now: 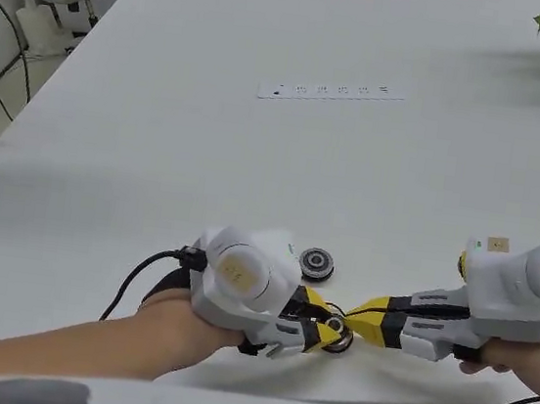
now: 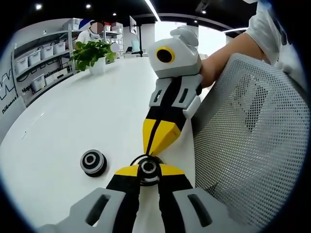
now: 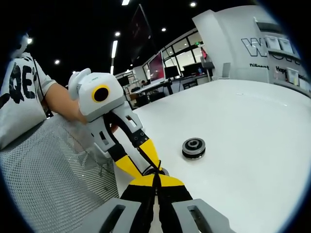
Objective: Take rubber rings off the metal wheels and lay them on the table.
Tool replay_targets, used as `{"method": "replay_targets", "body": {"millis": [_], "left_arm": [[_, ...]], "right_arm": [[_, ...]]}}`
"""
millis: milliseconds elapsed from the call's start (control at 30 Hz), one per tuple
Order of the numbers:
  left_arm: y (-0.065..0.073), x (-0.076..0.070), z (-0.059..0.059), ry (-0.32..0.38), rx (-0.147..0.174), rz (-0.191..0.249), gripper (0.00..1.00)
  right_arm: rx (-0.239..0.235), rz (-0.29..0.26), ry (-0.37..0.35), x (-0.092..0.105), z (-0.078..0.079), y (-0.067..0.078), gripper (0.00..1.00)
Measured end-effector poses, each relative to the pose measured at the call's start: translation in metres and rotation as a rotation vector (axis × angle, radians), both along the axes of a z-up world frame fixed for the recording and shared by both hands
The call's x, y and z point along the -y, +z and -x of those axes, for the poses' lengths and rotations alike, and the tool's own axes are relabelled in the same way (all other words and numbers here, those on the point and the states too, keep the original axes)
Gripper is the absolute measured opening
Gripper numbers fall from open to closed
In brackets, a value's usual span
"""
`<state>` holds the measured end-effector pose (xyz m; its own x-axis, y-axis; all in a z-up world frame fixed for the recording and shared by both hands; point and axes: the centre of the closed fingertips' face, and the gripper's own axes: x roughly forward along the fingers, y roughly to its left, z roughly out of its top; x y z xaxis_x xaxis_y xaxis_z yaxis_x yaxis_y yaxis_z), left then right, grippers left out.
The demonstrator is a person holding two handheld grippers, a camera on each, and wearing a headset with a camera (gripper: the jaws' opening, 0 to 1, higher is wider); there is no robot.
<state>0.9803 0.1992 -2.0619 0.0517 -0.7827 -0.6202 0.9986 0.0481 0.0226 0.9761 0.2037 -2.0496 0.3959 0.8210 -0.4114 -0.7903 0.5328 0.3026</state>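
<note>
Left gripper view: your left gripper [image 2: 148,170] clamps a wheel [image 2: 148,167], right gripper [image 2: 153,150] pinches its rubber ring [image 2: 137,158]; left of those fingers, second wheel [image 2: 93,162] looks untouched.

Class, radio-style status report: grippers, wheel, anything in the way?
Left gripper shut on metal wheel. Right gripper shut on its rubber ring. Second wheel on table, apart, not obstructing.
</note>
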Motion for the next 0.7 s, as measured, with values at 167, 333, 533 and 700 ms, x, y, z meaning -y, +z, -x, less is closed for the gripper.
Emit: {"method": "replay_targets", "body": {"millis": [167, 333, 533, 700], "left_arm": [[0.006, -0.001, 0.003, -0.009, -0.006, 0.009, 0.11], [0.012, -0.003, 0.011, -0.036, -0.006, 0.004, 0.15], [0.022, -0.005, 0.012, -0.038, -0.013, 0.020, 0.20], [0.036, -0.011, 0.011, -0.021, -0.019, 0.055, 0.23]], "right_arm": [[0.006, -0.008, -0.011, 0.002, -0.002, 0.003, 0.00], [0.009, -0.008, -0.008, 0.002, -0.002, 0.005, 0.00], [0.018, -0.013, -0.006, 0.003, -0.002, 0.010, 0.00], [0.024, -0.020, -0.002, 0.002, -0.003, 0.016, 0.00]]}}
